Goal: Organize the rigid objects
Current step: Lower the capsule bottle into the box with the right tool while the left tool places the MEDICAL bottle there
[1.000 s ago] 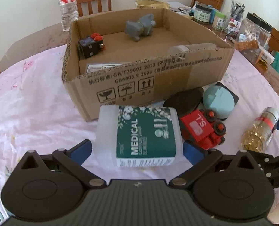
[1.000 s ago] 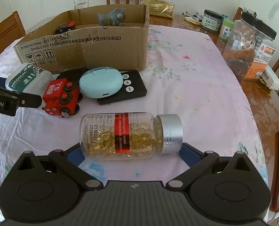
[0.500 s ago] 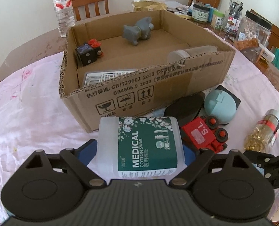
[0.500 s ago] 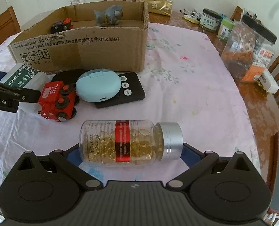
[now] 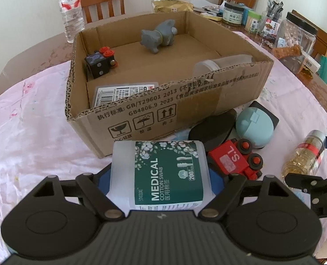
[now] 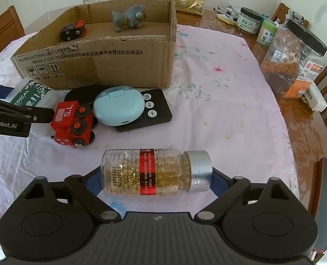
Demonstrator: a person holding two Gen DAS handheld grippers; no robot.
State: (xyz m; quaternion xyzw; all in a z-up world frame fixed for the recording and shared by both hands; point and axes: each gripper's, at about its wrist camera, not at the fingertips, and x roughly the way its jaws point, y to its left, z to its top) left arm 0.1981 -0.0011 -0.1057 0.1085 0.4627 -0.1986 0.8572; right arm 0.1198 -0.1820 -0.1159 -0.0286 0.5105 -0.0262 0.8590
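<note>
- Progress: the task looks partly done. The cardboard box, at the far edge of the surface, already holds several items; others lie in front of it.
- Box contents: a grey toy animal near the far wall, a black-and-red toy cube in the far left corner, a barcoded flat pack against the near wall, and a clear lidded container at the right.
- Left to sort: a red toy vehicle, a light-blue case, a black remote and a black oval case.
- Left claw: jaws just closing about the medical cotton swab box, blue pads apparently pressing its sides.
- Right claw: jaws just closing on the capsule bottle, lying sideways at the near edge; contact at base and cap looks made.
</note>
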